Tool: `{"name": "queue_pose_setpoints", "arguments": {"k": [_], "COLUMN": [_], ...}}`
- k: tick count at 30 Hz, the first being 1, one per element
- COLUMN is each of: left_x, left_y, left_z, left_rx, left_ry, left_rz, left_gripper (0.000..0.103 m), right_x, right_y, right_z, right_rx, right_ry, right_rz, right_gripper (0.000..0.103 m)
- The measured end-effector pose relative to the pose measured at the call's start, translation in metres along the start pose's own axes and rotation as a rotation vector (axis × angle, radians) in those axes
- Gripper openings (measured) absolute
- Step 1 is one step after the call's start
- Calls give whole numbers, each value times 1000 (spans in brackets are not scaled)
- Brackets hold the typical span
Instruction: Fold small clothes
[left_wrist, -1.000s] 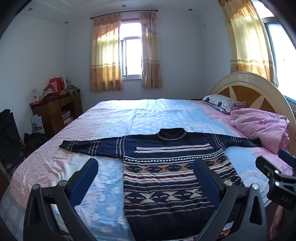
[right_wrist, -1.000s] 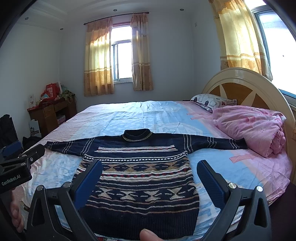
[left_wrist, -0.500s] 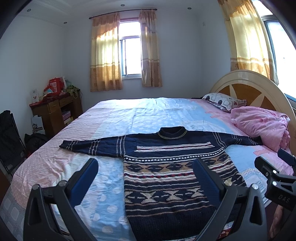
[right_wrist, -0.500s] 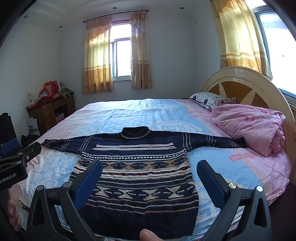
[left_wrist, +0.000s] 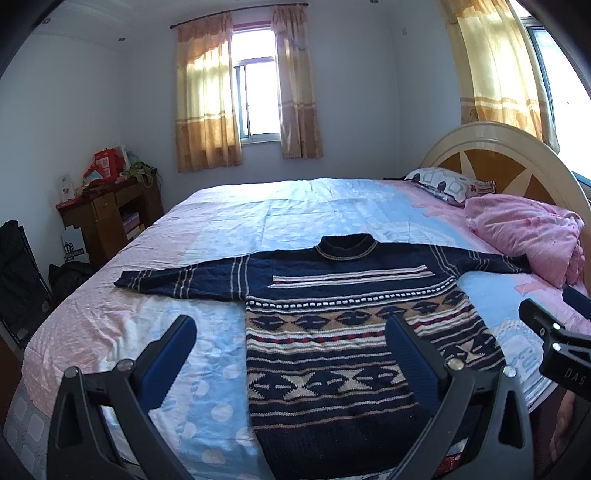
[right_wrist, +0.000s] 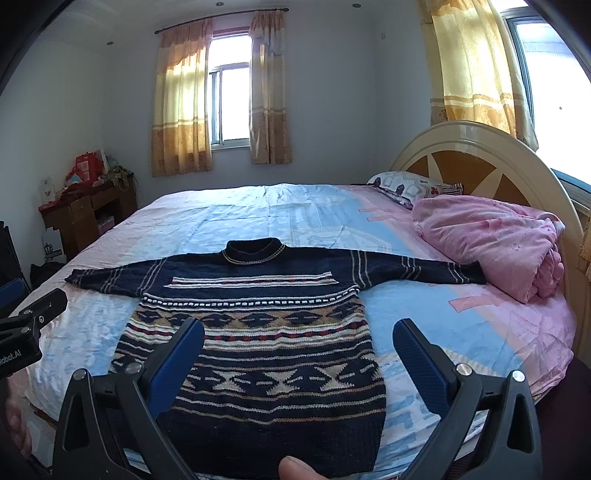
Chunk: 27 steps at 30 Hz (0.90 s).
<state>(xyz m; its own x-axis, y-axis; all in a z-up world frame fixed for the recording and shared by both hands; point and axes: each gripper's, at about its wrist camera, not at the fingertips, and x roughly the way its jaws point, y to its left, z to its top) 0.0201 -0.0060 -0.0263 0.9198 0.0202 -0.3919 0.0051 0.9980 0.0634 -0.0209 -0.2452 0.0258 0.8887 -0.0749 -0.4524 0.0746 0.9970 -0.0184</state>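
With the sweater spread flat, sleeves outstretched, on the bed, both the left gripper and right gripper hover released above its hem, so folding has not begun; the next move likely requires pinching a sleeve.

Sunlit bedroom: curtained window, wooden desk, arched headboard, pale walls

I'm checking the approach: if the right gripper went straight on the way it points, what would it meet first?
Probably the sweater, spread flat on the bed: the open right gripper points at its patterned body. Depth is unclear.
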Motion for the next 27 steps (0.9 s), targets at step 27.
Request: {"name": "queue_pose_setpoints", "arguments": {"k": [27], "left_x": [94], "left_y": [-7], "left_z": [33], "left_rx": [177], "left_ry": [2], "left_rz": [55], "left_gripper": [103], "right_x": [102], "right_y": [-35], "right_z": [-1], "right_rx": [-83], "right_ry": [140], "right_rz": [-83], "right_gripper": [102]}}
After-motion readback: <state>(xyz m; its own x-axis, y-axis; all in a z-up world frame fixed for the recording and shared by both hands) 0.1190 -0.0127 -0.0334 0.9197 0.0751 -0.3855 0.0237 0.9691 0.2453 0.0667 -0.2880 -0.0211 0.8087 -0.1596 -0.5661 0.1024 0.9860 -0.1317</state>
